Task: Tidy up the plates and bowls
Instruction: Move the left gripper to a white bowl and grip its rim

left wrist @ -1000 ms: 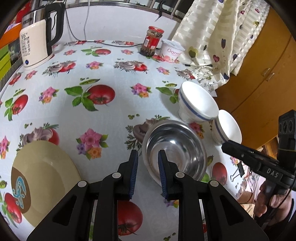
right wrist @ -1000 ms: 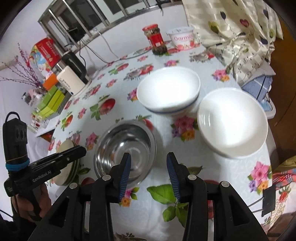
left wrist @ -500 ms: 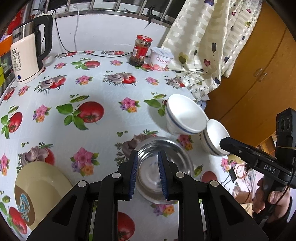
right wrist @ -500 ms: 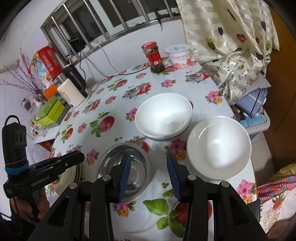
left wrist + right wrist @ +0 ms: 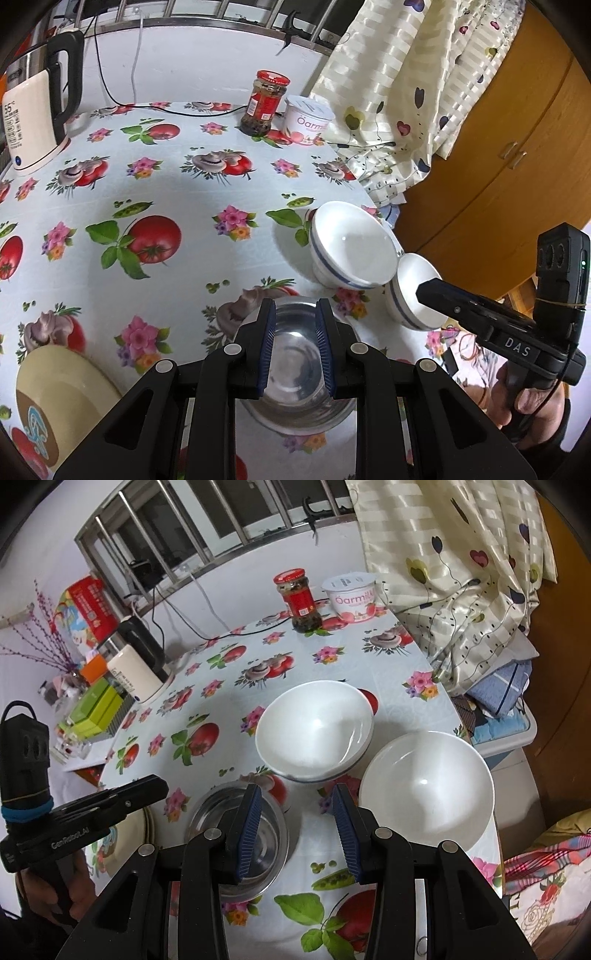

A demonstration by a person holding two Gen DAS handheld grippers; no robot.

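A steel bowl [image 5: 295, 365] sits on the flowered tablecloth, right below my left gripper [image 5: 295, 325], whose jaws hang open above it with nothing between them. Two white bowls with a blue stripe stand to its right: a larger stack [image 5: 351, 247] and a single bowl [image 5: 406, 306] at the table's edge. A cream plate [image 5: 62, 398] lies at the lower left. In the right wrist view my right gripper [image 5: 297, 812] hovers open and empty over the cloth between the steel bowl [image 5: 236, 834] and the single white bowl [image 5: 424, 786], with the stacked white bowls [image 5: 314, 731] beyond it.
A kettle [image 5: 33, 122], a red-lidded jar [image 5: 264, 103] and a yoghurt tub [image 5: 308, 120] stand along the far side. A curtain [image 5: 406, 92] and a wooden cabinet [image 5: 498, 147] border the right edge. Green boxes [image 5: 96, 709] lie beyond the left edge.
Both grippers have risen and drawn back from the table, so the bowls look smaller and lower in each view. Both stay open and empty; no dish has moved.
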